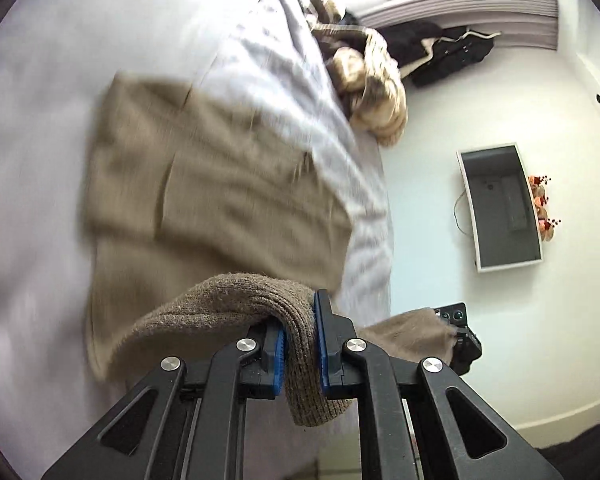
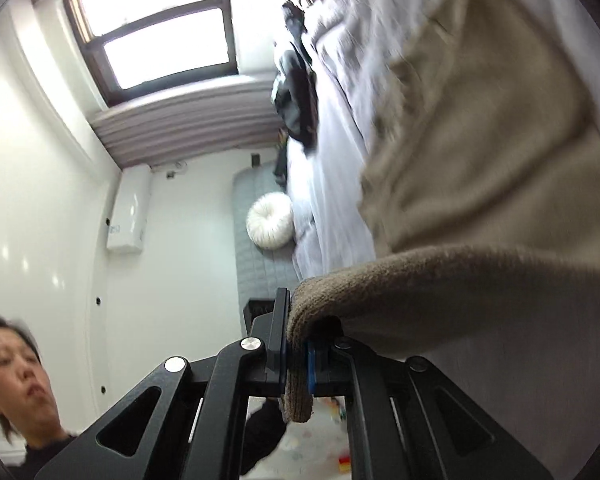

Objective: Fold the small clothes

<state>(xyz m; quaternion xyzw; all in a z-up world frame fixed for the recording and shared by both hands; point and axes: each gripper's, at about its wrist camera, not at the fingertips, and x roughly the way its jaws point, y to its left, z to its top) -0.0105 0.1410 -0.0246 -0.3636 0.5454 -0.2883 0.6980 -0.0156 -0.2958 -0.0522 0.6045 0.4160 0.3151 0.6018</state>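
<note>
Both the left gripper (image 1: 300,344) and right gripper (image 2: 296,356) had fingers clamped on a tan knit garment's (image 1: 220,184) edge, lifting it over the bed (image 1: 28,160), probably to fold it across.

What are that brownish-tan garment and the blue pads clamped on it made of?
The brownish-tan garment looks like soft knitted wool or acrylic: ribbed stitches and a fuzzy nap show at the pinched edge; the fibre itself I cannot tell. The blue pads of the left gripper look like matte rubber or plastic with fine ridges.
</note>
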